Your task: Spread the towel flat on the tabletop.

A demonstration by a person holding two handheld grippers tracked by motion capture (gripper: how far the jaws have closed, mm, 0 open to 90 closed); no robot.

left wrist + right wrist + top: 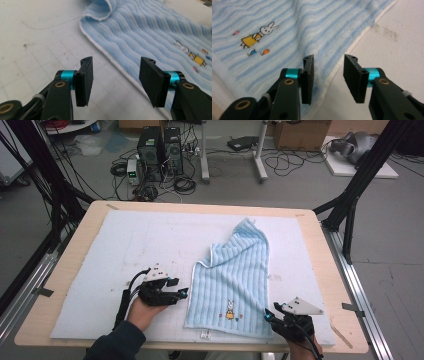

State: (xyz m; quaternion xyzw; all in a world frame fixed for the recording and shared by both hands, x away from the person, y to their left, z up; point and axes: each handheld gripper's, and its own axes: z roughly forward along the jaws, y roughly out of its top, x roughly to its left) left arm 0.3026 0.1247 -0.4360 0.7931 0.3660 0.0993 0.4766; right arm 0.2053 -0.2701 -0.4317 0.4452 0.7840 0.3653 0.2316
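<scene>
A light-blue ribbed towel (235,280) lies on the pale foam mat (125,245) that covers the worktop (310,245), right of the middle. Its near part is spread flat, with an embroidered rabbit (230,310) close to the near hem; its far part is folded over and bunched into a loose peak pointing to the far side.

The left tongs (186,292) hover just left of the towel's left edge, jaws apart with nothing between them; in the left gripper view (115,80) the white-piped hem runs just past the right jaw. The right tongs (267,314) sit at the near right corner, also parted and empty; in the right gripper view (328,80) the hem passes under the gap, and I cannot tell whether a pad brushes the cloth.

The towel looks soft, light and limp: it will sag and drape from wherever it is pinched, and a thick terry fold may slip from a shallow bite. The piped hem at the corners seems the firmest place to take hold, pinching one layer at each near corner so the cloth hangs evenly.
</scene>
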